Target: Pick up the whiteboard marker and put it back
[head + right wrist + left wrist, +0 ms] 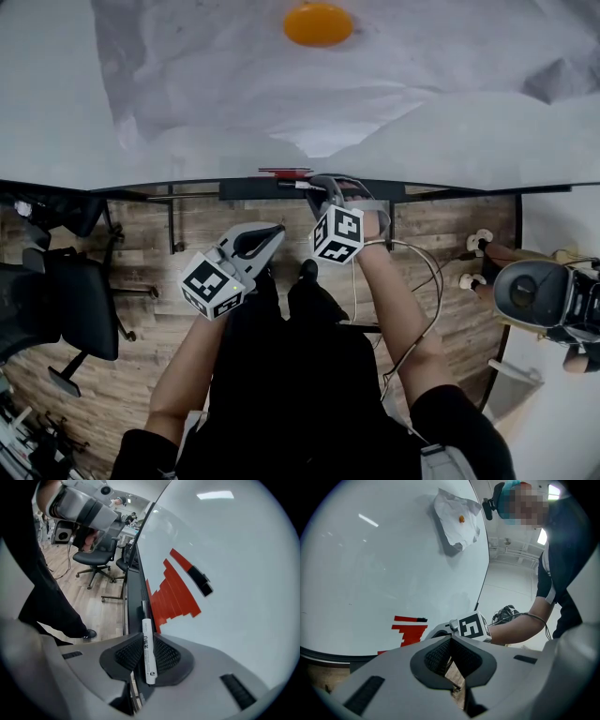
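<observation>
While the whiteboard (56, 112) stands before us with its dark tray (133, 588) along the lower edge, we hold the left gripper (451, 641) with jaws pressed together, empty, and our right gripper (146, 639) pinches the whiteboard marker (149, 660) at that tray.

An orange disc (319, 24) sits on a crumpled sheet (234, 84); an office chair (70, 305) stands on wooden floor (141, 347).

Illegibly small print on the whiteboard marker (148, 653); office chair (56, 309) half out of view.
</observation>
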